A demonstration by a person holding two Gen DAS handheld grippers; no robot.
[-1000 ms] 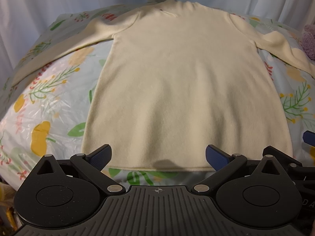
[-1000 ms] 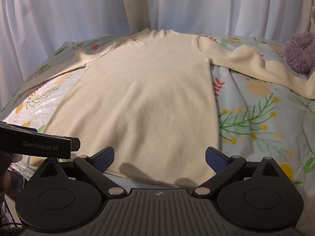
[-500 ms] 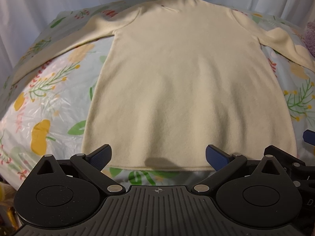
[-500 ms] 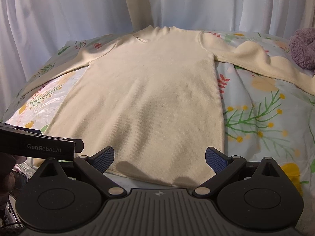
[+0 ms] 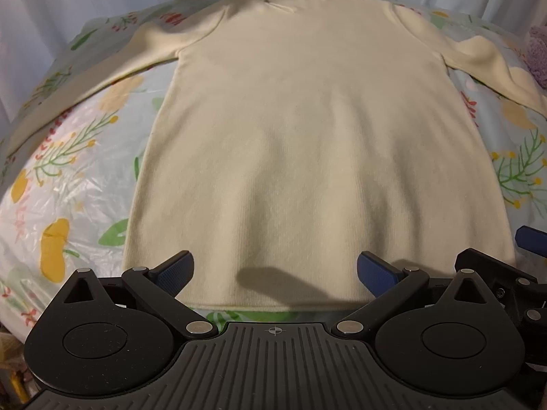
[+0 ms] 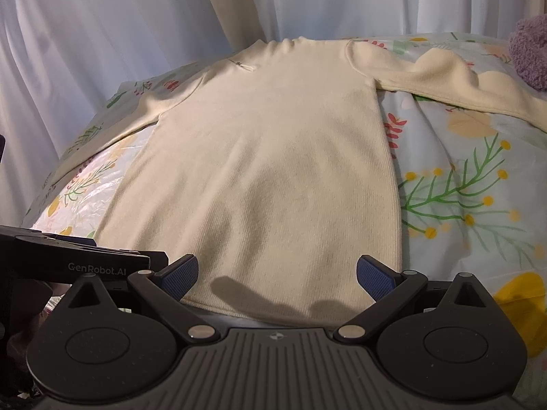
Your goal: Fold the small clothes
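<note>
A cream long-sleeved knit top (image 5: 307, 143) lies flat and spread out on a floral cover, hem nearest me, collar far. It also shows in the right wrist view (image 6: 273, 171). Its left sleeve (image 5: 102, 71) runs out to the far left and its right sleeve (image 6: 444, 78) to the far right, slightly rumpled. My left gripper (image 5: 275, 273) is open and empty, hovering just over the hem. My right gripper (image 6: 277, 273) is open and empty over the hem's right part, beside the left one.
The floral plastic-covered surface (image 6: 478, 188) slopes off at the left (image 5: 51, 205). White curtains (image 6: 102, 34) hang behind. A purple fuzzy item (image 6: 530, 51) sits at the far right. The left gripper's body (image 6: 78, 263) shows at the right view's left edge.
Both grippers have edged forward toward the top's hem and tipped a little; the top fills more of both views. Jaws stay open. The top has not moved.
</note>
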